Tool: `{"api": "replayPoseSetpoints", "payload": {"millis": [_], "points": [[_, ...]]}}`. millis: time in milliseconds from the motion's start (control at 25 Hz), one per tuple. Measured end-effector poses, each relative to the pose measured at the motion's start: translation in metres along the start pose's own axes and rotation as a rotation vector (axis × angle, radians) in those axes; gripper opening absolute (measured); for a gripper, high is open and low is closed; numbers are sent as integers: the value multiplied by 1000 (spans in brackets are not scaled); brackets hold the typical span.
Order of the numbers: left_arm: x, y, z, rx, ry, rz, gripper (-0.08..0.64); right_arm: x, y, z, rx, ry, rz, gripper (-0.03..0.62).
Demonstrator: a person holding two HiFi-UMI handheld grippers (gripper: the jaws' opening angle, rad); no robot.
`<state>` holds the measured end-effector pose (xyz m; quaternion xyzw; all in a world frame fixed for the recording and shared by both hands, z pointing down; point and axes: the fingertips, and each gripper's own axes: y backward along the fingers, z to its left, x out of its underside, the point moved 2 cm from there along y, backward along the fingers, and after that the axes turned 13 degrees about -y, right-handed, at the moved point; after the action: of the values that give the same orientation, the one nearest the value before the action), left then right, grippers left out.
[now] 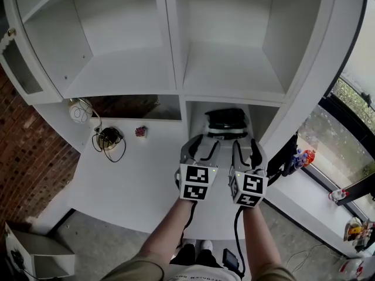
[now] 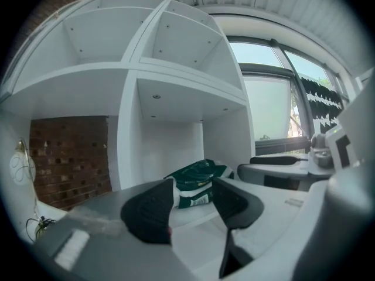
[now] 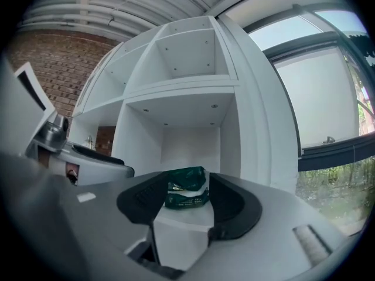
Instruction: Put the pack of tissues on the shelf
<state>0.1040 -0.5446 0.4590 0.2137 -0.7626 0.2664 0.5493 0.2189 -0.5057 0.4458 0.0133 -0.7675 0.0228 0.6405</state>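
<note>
Head view: near edge of pack of tissues was hid behind jaw tips of left gripper & right gripper; forearms cut off at btm edge. Label print on pack too small to read in any view. Pack was dark green w/ white band, soft crumpled wrap, lying flat inside lower right compartment of white shelf unit. Both grippers hovered side by side just in front of that compartment. Jaws of each stood moderately apart, pads touching nothing; pack showed beyond each gap, clear of pads. Cable tangle lay on white table, far left.
</note>
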Motion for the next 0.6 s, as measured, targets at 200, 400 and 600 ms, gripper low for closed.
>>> {"api": "replayPoseSetpoints", "payload": {"millis": [200,400,600], "points": [[-7,26,-3,-20,-8,-30,176,-3,25,5,8,1,5,189],[-12,51,-7,-35,-1,-53,112,-8,51,13,20,22,4,149],[-16,71,-16,-23,9,-63,101,-12,76,16,32,-4,2,90]]}}
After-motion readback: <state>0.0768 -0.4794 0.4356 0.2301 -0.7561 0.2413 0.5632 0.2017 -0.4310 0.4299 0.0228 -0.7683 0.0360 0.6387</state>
